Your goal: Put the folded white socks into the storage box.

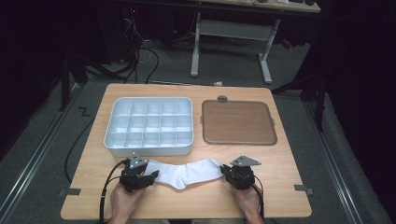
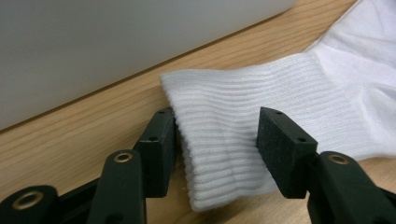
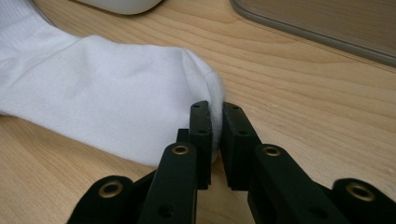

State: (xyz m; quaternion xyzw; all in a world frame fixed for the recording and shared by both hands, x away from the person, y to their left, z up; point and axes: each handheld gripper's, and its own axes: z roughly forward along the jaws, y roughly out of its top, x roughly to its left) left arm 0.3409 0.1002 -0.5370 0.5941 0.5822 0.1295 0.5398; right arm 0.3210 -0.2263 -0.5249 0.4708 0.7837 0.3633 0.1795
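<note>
White ribbed cotton is what our left gripper (image 2: 217, 140) meets first: its black jaws stand apart on either side of the cuff of the white ankle sock (image 1: 187, 171), one pad against the cuff's edge and the other resting on the ribbing, so we judge the cuff straddled but not clamped. That sock lies flat on the light wooden table (image 1: 280, 163), just in front of the white plastic compartment tray (image 1: 149, 126), near our edge. Its long axis runs across the table from left to right, cuff at our left hand (image 1: 123, 200) and toe at our right hand (image 1: 247, 200), with the heel bulging toward us in the middle. Further right, behind the toe, sits the flat brown tray with rounded corners (image 1: 238, 122), apart from the sock. Our right gripper (image 3: 215, 140) is pinched nearly closed on the very tip of the toe, a thin fold of fabric showing between its pads. Each end thus lies directly ahead of its own claw, so neither hand needs to cross. We judge that the next move turns on the left jaws closing on the cuff, so both ends can be lifted or folded along that left-to-right line.
</note>
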